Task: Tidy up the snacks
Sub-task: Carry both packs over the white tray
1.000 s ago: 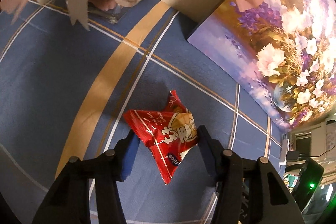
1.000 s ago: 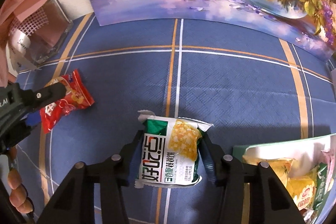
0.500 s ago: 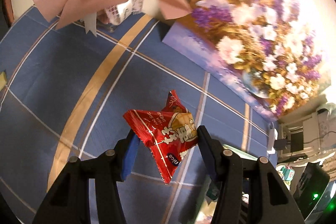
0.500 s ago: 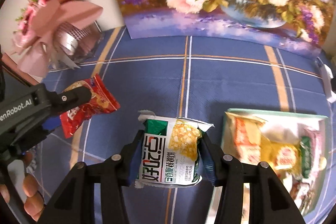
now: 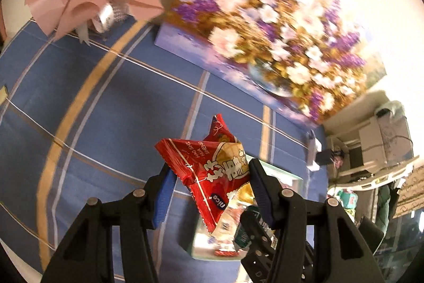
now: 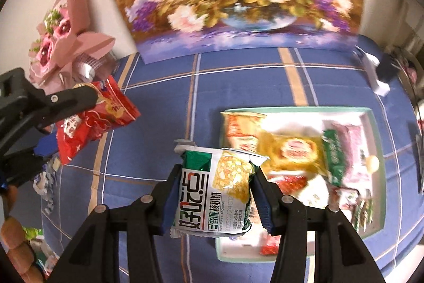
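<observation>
A blue plaid tablecloth (image 6: 238, 86) carries a pale green tray (image 6: 373, 123) of snack packets and a pink bouquet (image 6: 66, 44).

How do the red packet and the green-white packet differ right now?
The red packet sits crumpled and skewed in the left gripper; the green-white packet sits flat and upright in the right gripper. The red packet narrows to a point; the green-white one is boxy. Both are clamped between jaws, clear of the cloth.
</observation>
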`<state>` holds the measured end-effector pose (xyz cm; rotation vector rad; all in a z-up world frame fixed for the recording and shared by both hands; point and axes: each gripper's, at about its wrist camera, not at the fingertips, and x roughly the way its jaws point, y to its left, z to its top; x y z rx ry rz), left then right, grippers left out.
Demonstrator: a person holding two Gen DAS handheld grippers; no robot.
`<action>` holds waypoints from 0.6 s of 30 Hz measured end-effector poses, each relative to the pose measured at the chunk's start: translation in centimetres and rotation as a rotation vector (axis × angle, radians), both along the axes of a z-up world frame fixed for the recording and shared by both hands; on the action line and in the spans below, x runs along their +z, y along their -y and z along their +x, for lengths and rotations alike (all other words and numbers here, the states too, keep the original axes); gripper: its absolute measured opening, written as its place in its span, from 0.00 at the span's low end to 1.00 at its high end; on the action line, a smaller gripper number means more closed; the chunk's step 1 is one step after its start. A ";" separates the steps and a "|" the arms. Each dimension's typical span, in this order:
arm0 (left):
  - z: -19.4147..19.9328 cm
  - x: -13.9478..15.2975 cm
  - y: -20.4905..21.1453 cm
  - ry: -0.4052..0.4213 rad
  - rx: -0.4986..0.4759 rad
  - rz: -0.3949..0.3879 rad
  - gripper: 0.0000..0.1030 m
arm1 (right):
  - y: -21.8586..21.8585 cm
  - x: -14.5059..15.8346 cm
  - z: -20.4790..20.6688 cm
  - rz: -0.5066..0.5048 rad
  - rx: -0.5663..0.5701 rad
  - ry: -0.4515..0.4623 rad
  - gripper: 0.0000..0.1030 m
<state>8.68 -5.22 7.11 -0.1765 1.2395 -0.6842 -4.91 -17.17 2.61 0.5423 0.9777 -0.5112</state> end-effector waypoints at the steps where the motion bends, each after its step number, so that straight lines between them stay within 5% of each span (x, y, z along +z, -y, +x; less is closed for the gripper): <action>1: -0.6 0.0 0.3 0.000 -0.005 -0.002 0.55 | 0.2 0.1 -0.8 -0.001 -0.013 0.007 0.52; 18: -9.2 -4.2 6.6 0.039 -0.109 0.014 0.55 | 5.3 -3.7 -10.1 0.055 -0.190 0.034 0.52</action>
